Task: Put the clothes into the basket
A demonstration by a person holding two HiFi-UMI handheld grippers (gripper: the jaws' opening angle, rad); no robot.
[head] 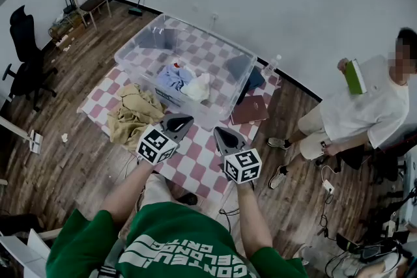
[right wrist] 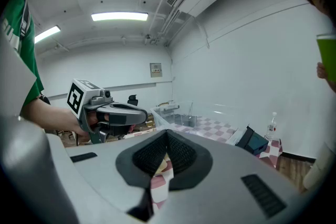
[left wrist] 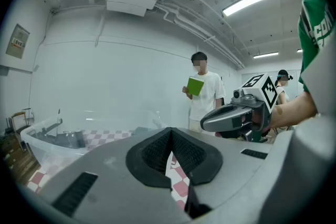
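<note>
A green shirt (head: pixel 174 249) with white lettering is seen nearest the lens, at the bottom of the head view, with both forearms stretched forward from it. At the far left a black office chair (head: pixel 25 52) is set on the wooden floor (head: pixel 78 159). Further right, a beige garment (head: pixel 133 115) is heaped on the red-and-white checkered cloth (head: pixel 195 169), just beside the near left corner of the basket (head: pixel 140 32). The left gripper (head: pixel 182 120) is held above the cloth near that garment; its jaws are pressed together, with nothing caught between them. The basket, a clear plastic bin, is placed on the cloth beyond both grippers. A light blue garment (head: pixel 173 77) and a white garment (head: pixel 199 86) are lying inside it, touching each other, and a dark garment (head: pixel 242 68) is draped over its right wall. The right gripper (head: pixel 223 135) is held just right of the left one, apart from it; its jaws are likewise closed on nothing. A maroon folder (head: pixel 251 111) is laid by the basket's right side. At the far right a person in a white shirt (head: pixel 361 111) is seated, with a green book (head: pixel 354 77) held up.
</note>
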